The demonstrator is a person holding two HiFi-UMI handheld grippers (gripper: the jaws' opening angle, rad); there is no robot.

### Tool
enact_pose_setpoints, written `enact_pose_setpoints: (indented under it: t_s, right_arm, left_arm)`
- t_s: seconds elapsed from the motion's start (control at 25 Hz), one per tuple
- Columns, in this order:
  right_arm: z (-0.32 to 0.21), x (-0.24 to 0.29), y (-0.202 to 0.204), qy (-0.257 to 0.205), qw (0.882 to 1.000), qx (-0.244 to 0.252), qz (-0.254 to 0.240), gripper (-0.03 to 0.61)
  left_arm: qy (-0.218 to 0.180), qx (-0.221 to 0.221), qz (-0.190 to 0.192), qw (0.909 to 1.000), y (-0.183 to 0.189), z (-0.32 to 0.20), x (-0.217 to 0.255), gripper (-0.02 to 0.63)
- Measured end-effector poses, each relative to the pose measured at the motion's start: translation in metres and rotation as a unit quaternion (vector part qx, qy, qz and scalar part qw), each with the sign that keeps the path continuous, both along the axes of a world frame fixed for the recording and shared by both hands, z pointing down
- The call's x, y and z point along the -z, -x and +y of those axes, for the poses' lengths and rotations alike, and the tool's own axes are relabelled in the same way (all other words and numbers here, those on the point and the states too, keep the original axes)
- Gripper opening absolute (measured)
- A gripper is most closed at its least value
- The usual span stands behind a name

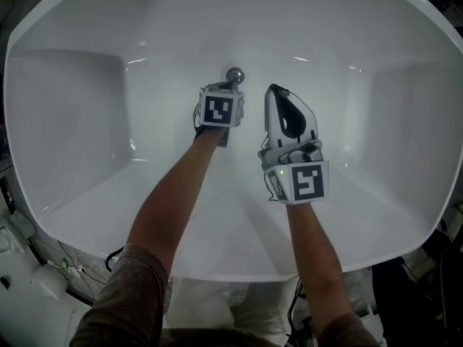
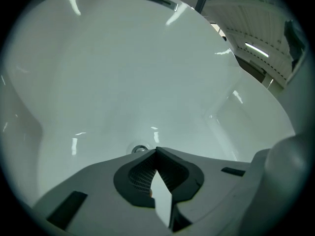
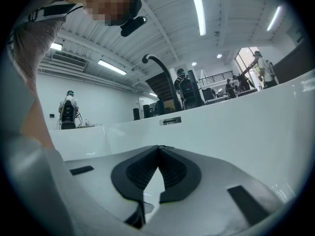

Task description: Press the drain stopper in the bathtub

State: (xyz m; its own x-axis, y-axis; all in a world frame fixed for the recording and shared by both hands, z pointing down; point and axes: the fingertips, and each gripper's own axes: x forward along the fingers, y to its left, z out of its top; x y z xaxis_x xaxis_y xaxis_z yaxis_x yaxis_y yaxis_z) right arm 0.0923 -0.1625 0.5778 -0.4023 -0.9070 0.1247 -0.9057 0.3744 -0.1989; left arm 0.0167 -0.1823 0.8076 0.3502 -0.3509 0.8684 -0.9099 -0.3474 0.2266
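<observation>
The chrome drain stopper (image 1: 234,74) sits at the bottom of the white bathtub (image 1: 79,100). My left gripper (image 1: 227,87) reaches down to it, jaws shut and empty, tips right at the stopper's near edge; whether they touch it I cannot tell. In the left gripper view the stopper (image 2: 140,149) peeks out just past the closed tips of the left gripper (image 2: 156,150). My right gripper (image 1: 273,89) hangs to the right of the stopper, apart from it and also shut on nothing. In its own view the right gripper (image 3: 158,147) faces the tub's far wall.
The tub walls rise steeply on every side. An overflow slot (image 3: 170,120) sits in the far wall under a dark curved faucet (image 3: 160,73). People stand in the room beyond (image 3: 68,109). Cables and gear lie outside the tub's near rim (image 1: 43,266).
</observation>
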Motion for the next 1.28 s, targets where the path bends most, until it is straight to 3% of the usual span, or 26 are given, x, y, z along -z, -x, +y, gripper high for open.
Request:
enact_pose_setpoints:
  t_s: [0.48,0.84,1.28]
  right_arm:
    - [0.001,0.096,0.004,0.019,1.000,0.005,-0.005,0.002]
    - [0.018,0.177,-0.009,0.030,0.999,-0.005,0.009,0.002]
    - [0.055,0.253,0.000,0.047,0.999,-0.018,0.001,0.002]
  left_arm:
    - [-0.018,0.027,0.024,0.9992,0.004,-0.008,0.143,0.002]
    - [-0.030,0.027,0.031,0.9987,0.002,0.024,0.251,0.002]
    - [-0.078,0.023,0.054,0.9953,0.014,0.055,0.386,0.001]
